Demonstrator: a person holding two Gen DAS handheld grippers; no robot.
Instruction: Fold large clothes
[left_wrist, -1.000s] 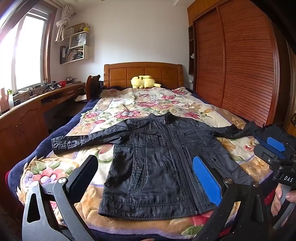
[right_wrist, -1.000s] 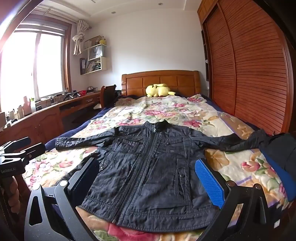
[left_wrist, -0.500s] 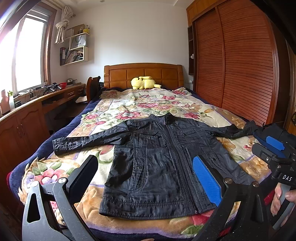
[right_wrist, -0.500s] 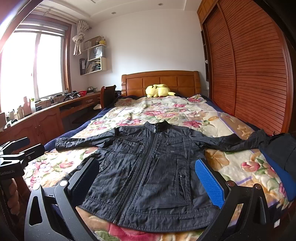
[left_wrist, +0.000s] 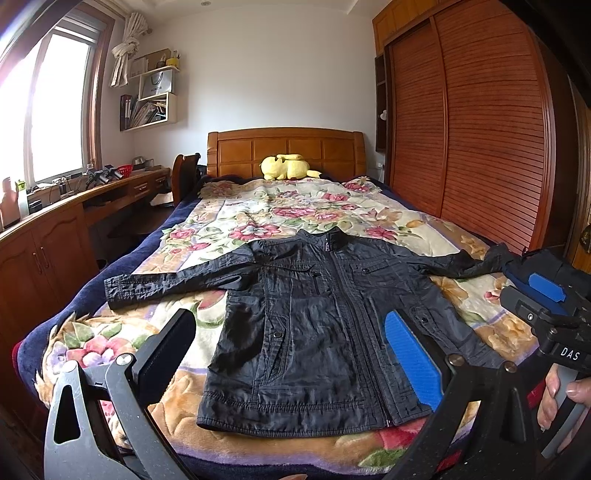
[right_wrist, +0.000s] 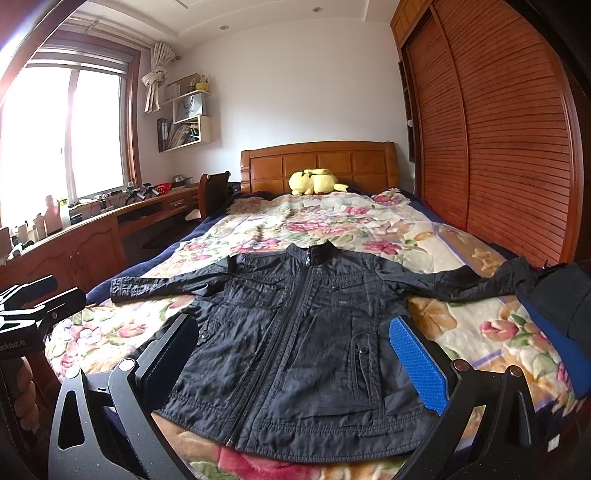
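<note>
A black zip-up jacket (left_wrist: 317, 325) lies flat, front up, on the floral bedspread (left_wrist: 258, 218), collar toward the headboard, both sleeves spread out sideways. It also shows in the right wrist view (right_wrist: 303, 332). My left gripper (left_wrist: 291, 332) is open and empty, held above the jacket's hem at the foot of the bed. My right gripper (right_wrist: 295, 339) is open and empty, also above the hem. The right gripper shows at the right edge of the left wrist view (left_wrist: 546, 306). The left gripper shows at the left edge of the right wrist view (right_wrist: 33, 302).
A yellow plush toy (left_wrist: 286, 166) lies by the wooden headboard (left_wrist: 284, 147). A slatted wardrobe (left_wrist: 480, 129) runs along the right side. A wooden desk (left_wrist: 55, 221) with clutter and a chair (left_wrist: 184, 173) stand on the left under the window.
Both views have tilted up slightly, so the jacket sits a little lower in frame. The jacket has not moved and both grippers stay open.
</note>
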